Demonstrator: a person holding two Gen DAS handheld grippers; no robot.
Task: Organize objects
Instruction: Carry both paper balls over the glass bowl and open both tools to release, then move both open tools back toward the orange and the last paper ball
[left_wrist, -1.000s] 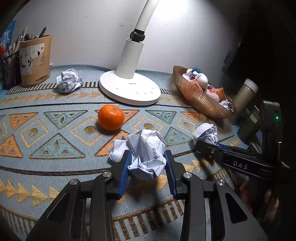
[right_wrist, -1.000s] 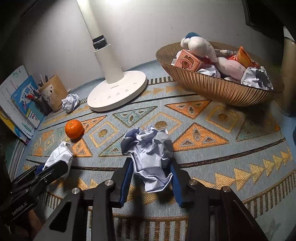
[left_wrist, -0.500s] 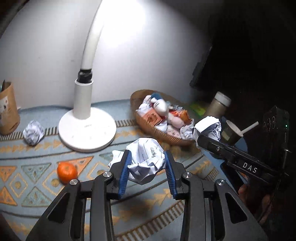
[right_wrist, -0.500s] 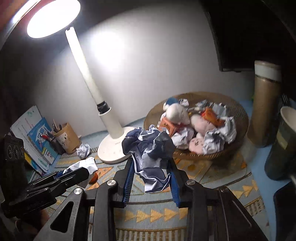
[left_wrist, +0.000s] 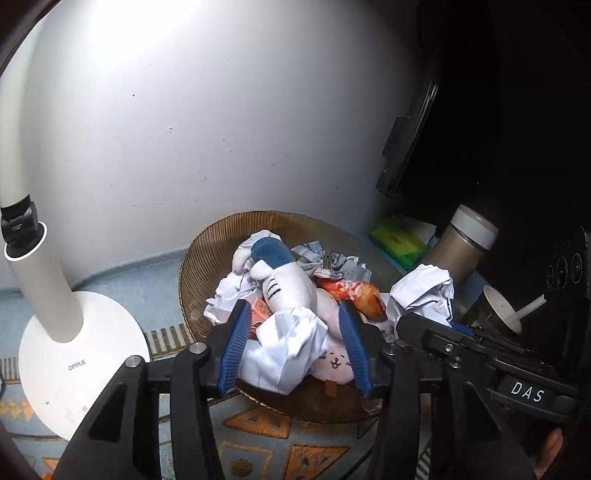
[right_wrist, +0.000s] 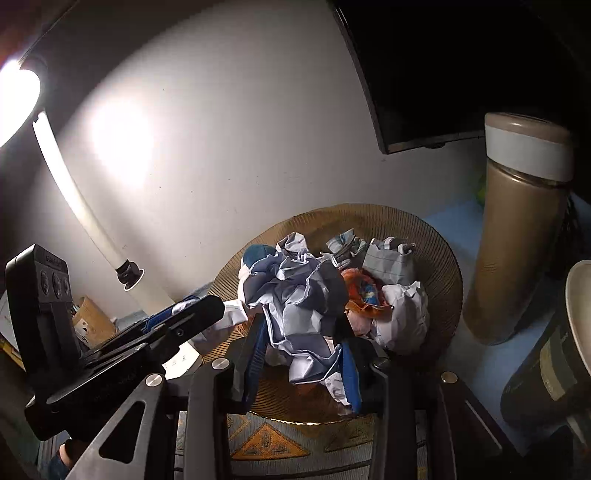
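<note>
Two claws are seen, each with one crumpled paper ball between its blue pads, both held over one ribbed brown basket (left_wrist: 192, 273).

In the left wrist view, the left claw (left_wrist: 293, 349) is seen with its jaws opening: a white paper ball (left_wrist: 286, 347) lies between the pads, touching or nearly touching the left pad, while a clear gap is seen at the right pad. This ball sits low over the near part of the basket, on or just above the pink plush (left_wrist: 334, 363); whether it already rests there cannot be told.

In the right wrist view, the right claw (right_wrist: 303, 362) is shown with its jaws opening as well, yet a larger, shadowed paper ball (right_wrist: 299, 306) is still pressed between its pads and stands out above them, over the middle of the basket.

Inside the basket, one white-and-blue shark plush (left_wrist: 284, 280), one orange wrapper (left_wrist: 354, 293) and at least two further crumpled papers (right_wrist: 400, 314) can be counted; the rest is too jumbled to be numbered.

On the counter, one white desk lamp (left_wrist: 79, 354) is stood left of the basket, one tan flask (right_wrist: 517, 236) right of it, and one paper cup (left_wrist: 496, 314) near the flask. A patterned mat (left_wrist: 258, 424) is spread beneath.
</note>
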